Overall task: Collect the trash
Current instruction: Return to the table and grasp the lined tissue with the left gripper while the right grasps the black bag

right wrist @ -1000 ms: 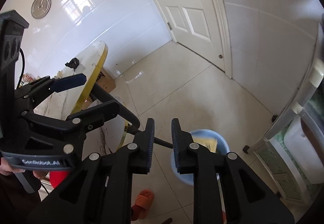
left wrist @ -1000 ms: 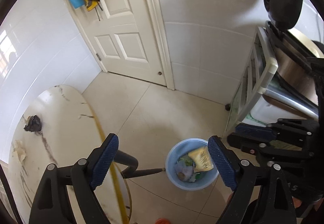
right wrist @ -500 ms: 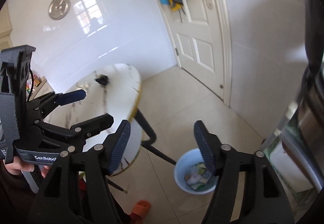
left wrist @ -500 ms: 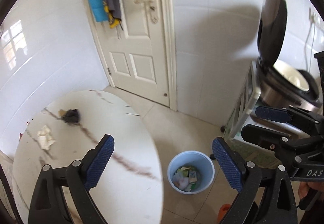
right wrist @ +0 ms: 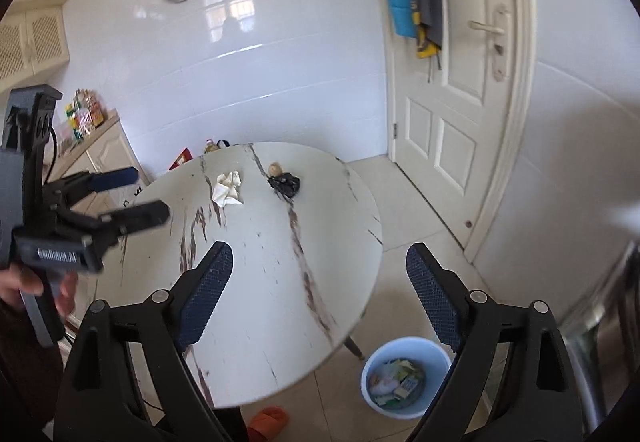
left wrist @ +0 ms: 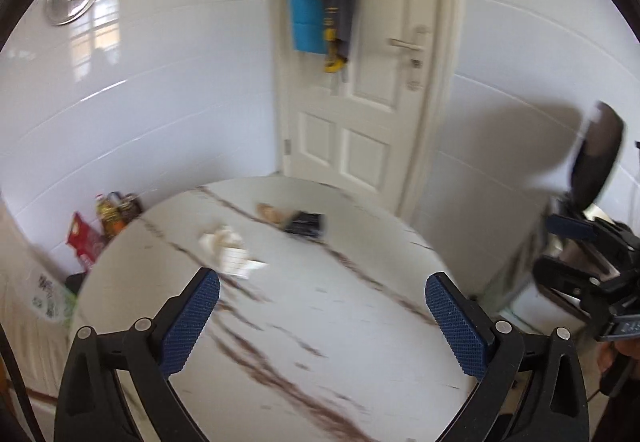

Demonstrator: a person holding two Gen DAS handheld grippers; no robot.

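Your left gripper (left wrist: pixel 322 316) stands wide apart with nothing between its blue pads, its jaws having just been opening further, and it hangs over the near part of the round marble-patterned table (left wrist: pixel 304 322). Your right gripper (right wrist: pixel 320 294) is also spread wide and empty; its jaws have just been opening, and it sits above the table's near right edge. In the right wrist view your left gripper shows again at the left side, jaws parted, gripped by your hand (right wrist: pixel 24 286).

The trash on the table lies at its far side: a crumpled white paper (right wrist: pixel 228 188) to the left, and well to its right a black crumpled wad (right wrist: pixel 285 184) with a small tan scrap (right wrist: pixel 274 168) just beyond it, close enough that you cannot tell whether they touch. None of these is near either gripper.

The blue bin (right wrist: pixel 404 378) stands on the floor at the near right, beside the table's edge, with mixed wrappers and paper inside. A white door (right wrist: pixel 460 82) is at the far right.
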